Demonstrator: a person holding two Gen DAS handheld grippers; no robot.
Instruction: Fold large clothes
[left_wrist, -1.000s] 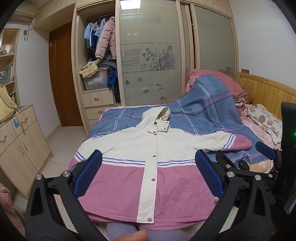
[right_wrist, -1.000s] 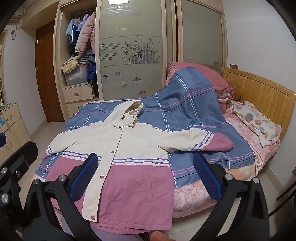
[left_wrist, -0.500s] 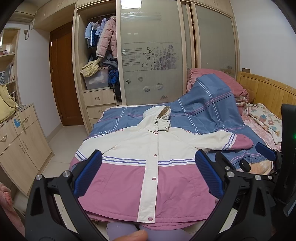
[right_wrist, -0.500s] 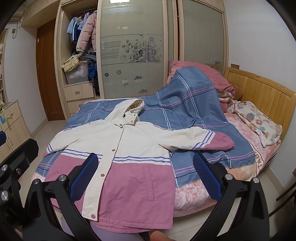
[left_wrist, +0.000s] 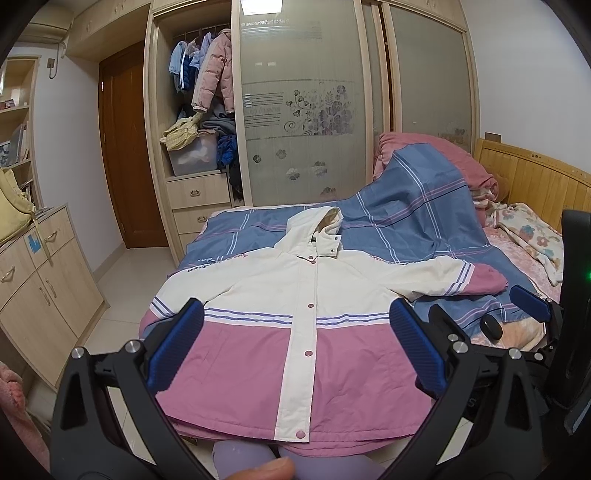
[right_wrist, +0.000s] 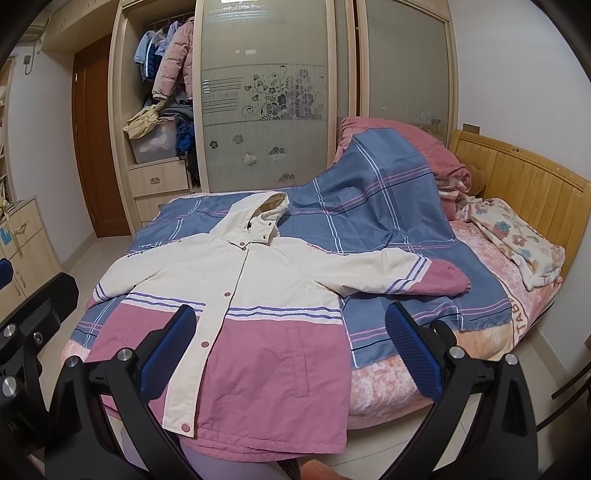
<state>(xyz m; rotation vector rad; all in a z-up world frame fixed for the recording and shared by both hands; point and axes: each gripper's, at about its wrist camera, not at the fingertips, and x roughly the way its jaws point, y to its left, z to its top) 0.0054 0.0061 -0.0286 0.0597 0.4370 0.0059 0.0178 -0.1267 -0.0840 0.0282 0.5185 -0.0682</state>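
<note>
The bed (left_wrist: 524, 332) filled the room ahead of both tongs, its wooden headboard (right_wrist: 524, 177) off to their right and a blue plaid quilt (right_wrist: 369, 192) spread over it, heaped up toward the far right. Beyond the bed stood the wardrobe (left_wrist: 303, 110) with frosted sliding doors, its open left bay showing hanging coats. The hooded jacket (left_wrist: 295, 306), cream above and pink below, lay flat and buttoned on the quilt straight in front of the tongs, hood pointing away, hem hanging at the near edge, sleeves stretched out to either side; the far pink cuff (right_wrist: 448, 278) rested on the quilt to the right. The left gripper (left_wrist: 295, 349) hung above the jacket's lower half with its blue pads spread wide and nothing between them. The right gripper (right_wrist: 290, 349) hovered likewise, spread wide and empty, over the jacket's right pink panel and the bed edge. A low cabinet (left_wrist: 40, 280) stood to the left.
</note>
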